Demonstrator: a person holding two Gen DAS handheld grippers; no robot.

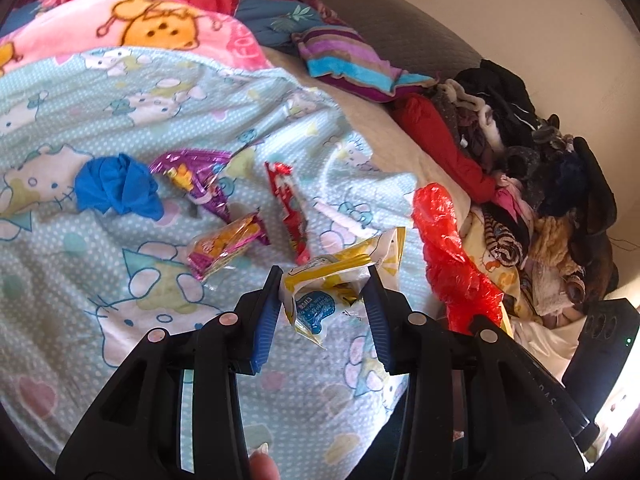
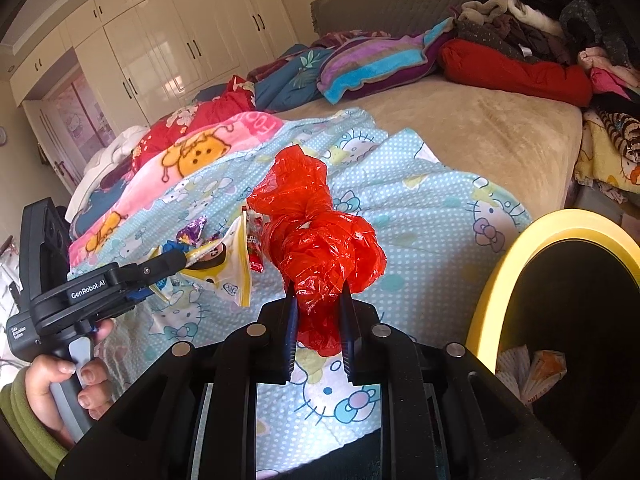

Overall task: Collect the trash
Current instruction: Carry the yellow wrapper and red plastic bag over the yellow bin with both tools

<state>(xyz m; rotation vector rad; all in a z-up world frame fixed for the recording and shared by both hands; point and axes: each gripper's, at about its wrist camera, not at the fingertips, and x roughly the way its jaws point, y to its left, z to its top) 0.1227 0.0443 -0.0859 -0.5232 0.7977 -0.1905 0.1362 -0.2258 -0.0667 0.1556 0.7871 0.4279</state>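
My left gripper [image 1: 325,276] is shut on a crumpled yellow and white wrapper [image 1: 340,276], lifted above the light blue cartoon bedsheet [image 1: 120,120]. On the sheet beyond lie a purple foil wrapper [image 1: 196,178], a pink and orange wrapper [image 1: 228,246], a red wrapper [image 1: 290,210] and a balled blue cloth [image 1: 116,190]. My right gripper [image 2: 318,294] is shut on a scrunched red plastic bag [image 2: 316,232], which also shows at the right of the left wrist view [image 1: 448,248]. The left gripper [image 2: 176,260] with the yellow wrapper [image 2: 228,268] appears in the right wrist view.
A yellow-rimmed bin [image 2: 516,248] with a black liner stands at the bed's near right, with folded paper [image 2: 532,372] inside. Piled clothes [image 1: 540,184] line the bed's far side, folded blankets [image 2: 360,64] its head. A hand [image 2: 60,384] holds the left gripper's handle. White wardrobes [image 2: 160,48] stand behind.
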